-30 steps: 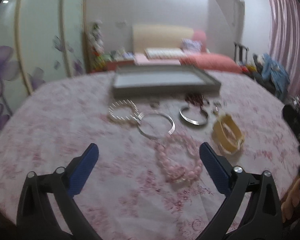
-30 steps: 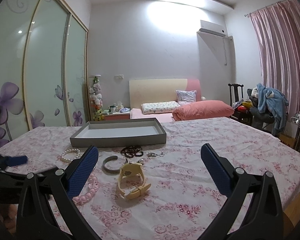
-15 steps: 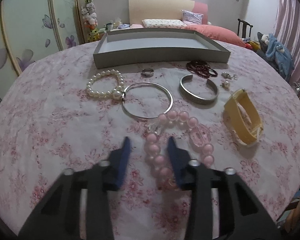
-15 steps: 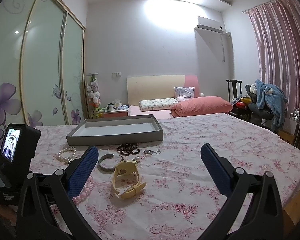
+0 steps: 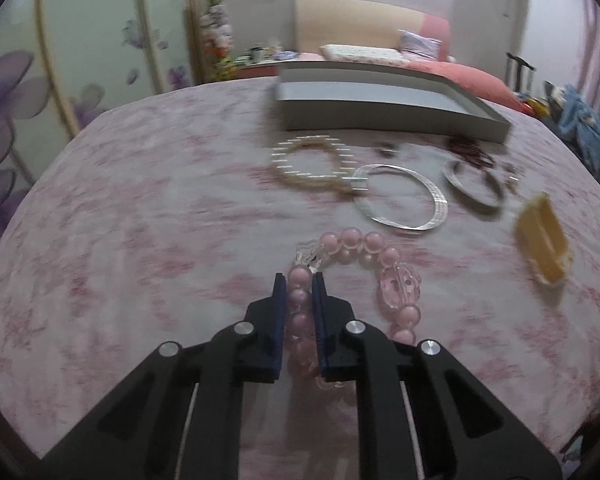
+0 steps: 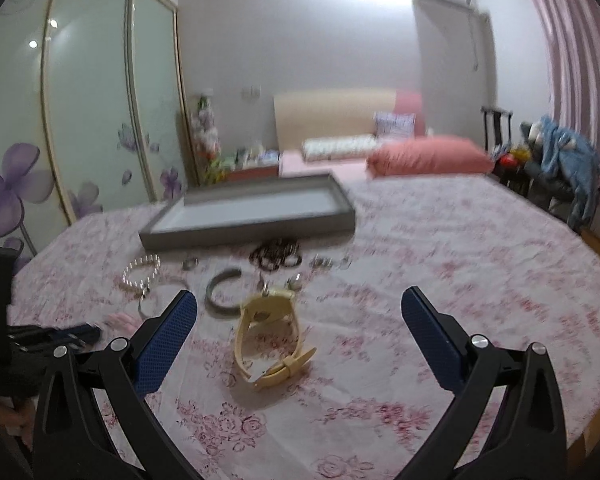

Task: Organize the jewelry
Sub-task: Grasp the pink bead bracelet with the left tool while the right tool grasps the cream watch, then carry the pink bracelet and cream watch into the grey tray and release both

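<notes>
Left claw [image 5: 299, 280] reaches low and forward over the floral pink cloth [image 5: 140, 240], its blue-padded jaws pinched narrow around one side of the pink bead bracelet [image 5: 354, 284]. That bracelet is a loop of round, glossy, translucent beads with a clear faceted charm, lying flat on the cloth just ahead of the jaws. Beyond it lie a thin silver hoop bangle [image 5: 400, 200], a white pearl bracelet [image 5: 308, 166] touching the hoop's clasp, a grey metal cuff [image 5: 474, 186] and a cream yellow watch [image 5: 544, 240] with a soft strap. A shallow grey rectangular tray [image 5: 380, 114] sits behind them all.

Right claw [image 6: 298, 326] hovers level above the cloth, jaws spread wide and holding nothing, with the watch between them on the cloth.
</notes>
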Demonstrator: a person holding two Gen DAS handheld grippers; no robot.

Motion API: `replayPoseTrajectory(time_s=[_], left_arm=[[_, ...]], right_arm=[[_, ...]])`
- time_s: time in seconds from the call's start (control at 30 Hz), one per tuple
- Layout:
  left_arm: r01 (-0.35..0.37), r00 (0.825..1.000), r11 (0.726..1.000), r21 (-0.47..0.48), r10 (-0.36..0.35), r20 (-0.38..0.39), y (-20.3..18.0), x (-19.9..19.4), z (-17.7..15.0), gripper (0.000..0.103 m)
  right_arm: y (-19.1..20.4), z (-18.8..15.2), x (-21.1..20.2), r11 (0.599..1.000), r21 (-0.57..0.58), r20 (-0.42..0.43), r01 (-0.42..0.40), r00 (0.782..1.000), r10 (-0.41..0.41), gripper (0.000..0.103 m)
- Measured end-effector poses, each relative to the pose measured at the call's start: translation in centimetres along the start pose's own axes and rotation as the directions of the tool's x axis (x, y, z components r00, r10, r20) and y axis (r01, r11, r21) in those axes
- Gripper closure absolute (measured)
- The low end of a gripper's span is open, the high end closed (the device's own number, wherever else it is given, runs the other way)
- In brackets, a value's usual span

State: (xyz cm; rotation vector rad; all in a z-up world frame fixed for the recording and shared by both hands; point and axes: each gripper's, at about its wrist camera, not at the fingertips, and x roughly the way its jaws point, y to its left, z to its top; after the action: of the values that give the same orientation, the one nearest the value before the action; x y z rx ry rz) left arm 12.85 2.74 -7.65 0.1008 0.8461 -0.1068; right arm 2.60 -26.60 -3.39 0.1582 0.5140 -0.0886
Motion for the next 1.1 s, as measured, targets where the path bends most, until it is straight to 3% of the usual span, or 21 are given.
replayPoseTrajectory(time_s=[0.17, 0.43, 0.5, 0.63, 0.7, 0.77, 0.93, 1.1], left_arm=[[-0.042, 0.999, 0.996, -0.084, 0.042, 0.003, 4.0, -0.5, 0.0, 0.089], [-0.044, 0.999, 0.994, -0.099, 0.045, 0.013, 5.5, -1.1, 0.0, 0.089], [-0.039, 0.999, 0.994, -0.1, 0.041, 0.013, 5.5, -1.0, 0.1, 0.089], [-0.037, 0.999, 0.994, -0.102, 0.038, 0.012, 5.4, -1.0, 0.2, 0.089], [-0.036, 0.999, 0.994, -0.102, 0.037, 0.014, 5.4, -1.0, 0.2, 0.089], [-0.031, 0.999, 0.994, -0.101, 0.033, 0.021, 5.3, -1.1, 0.3, 0.089], [-0.018, 0.997, 0.996, -0.082, 0.025, 0.08, 4.7, -2.5, 0.4, 0.09], [0.001, 0.984, 0.999, -0.055, 0.009, 0.179, 3.6, -4.8, 1.1, 0.09]], right_arm=[[1.1, -0.2, 3.5, 1.0, -0.019, -0.162, 0.001, 0.987, -0.004, 0.002], [1.9, 0.1, 6.0, 0.998, -0.054, -0.261, 0.025, 0.965, -0.038, 0.007], [1.8, 0.0, 6.7, 0.998, -0.057, -0.291, 0.026, 0.956, -0.041, 0.013], [1.4, -0.6, 7.5, 0.999, -0.037, -0.352, 0.005, 0.936, -0.018, 0.039], [1.4, -0.6, 7.1, 0.999, -0.035, -0.339, -0.019, 0.941, 0.006, 0.055], [1.3, -0.5, 6.8, 0.999, -0.026, -0.328, -0.028, 0.945, 0.018, 0.06], [1.1, 0.2, 5.3, 0.998, -0.008, -0.249, -0.06, 0.967, 0.056, 0.061], [1.6, 1.5, 2.8, 0.997, -0.031, -0.101, -0.064, 0.993, 0.061, 0.062]])
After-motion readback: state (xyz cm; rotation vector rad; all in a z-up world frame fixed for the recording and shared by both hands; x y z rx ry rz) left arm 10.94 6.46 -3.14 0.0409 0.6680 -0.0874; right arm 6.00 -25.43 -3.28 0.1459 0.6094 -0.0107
